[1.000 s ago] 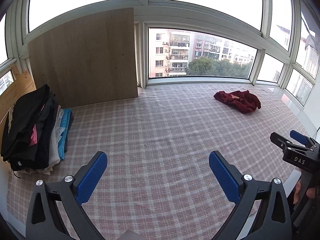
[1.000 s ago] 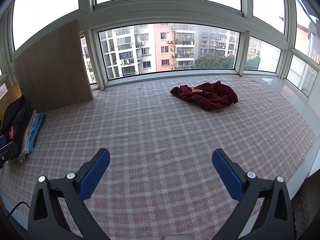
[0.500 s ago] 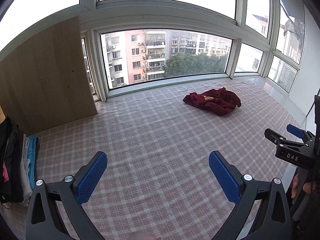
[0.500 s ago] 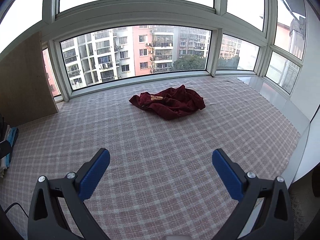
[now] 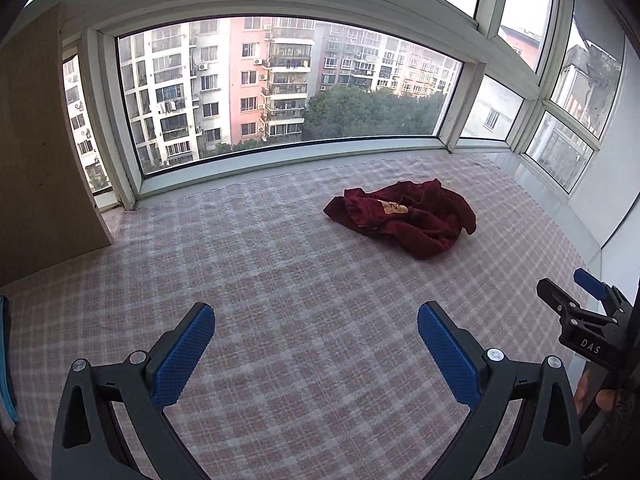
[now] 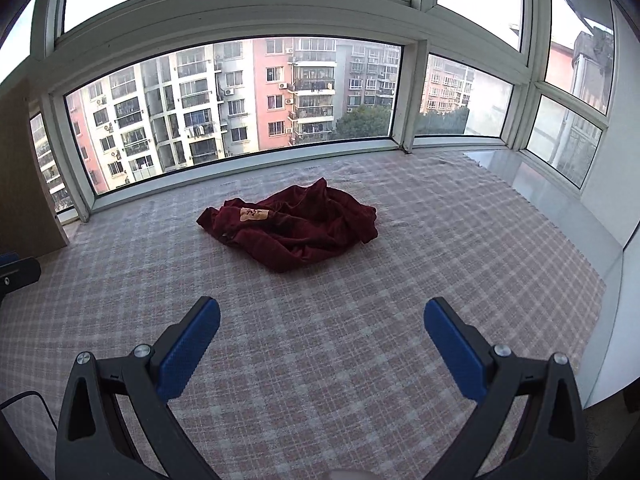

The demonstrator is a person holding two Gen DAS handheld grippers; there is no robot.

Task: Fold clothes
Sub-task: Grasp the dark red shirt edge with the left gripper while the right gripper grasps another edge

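Observation:
A crumpled dark red garment point(image 5: 404, 218) point(image 6: 296, 226) with a small tan label lies on the checked pink cloth point(image 5: 288, 280) point(image 6: 440, 248) near the big window. My left gripper point(image 5: 316, 332) hovers open well short of it, with the garment ahead and to the right. My right gripper point(image 6: 322, 330) is open too, and the garment lies straight ahead and slightly left, far beyond its blue pads. Nothing is between either pair of fingers. The right gripper's black body point(image 5: 580, 320) shows at the right edge of the left wrist view, held by a person's hand point(image 5: 592, 394).
A wooden board point(image 5: 36, 148) point(image 6: 20, 184) stands at the far left against the window. A sliver of stacked folded clothes point(image 5: 6, 376) shows at the left edge. The window frame point(image 6: 240, 160) bounds the far side, and a white wall point(image 6: 616, 200) the right.
Both views have swung right: the folded stack and wooden board slid towards the left edge, and the red garment has come closer to centre and looks larger. Both grippers stayed open.

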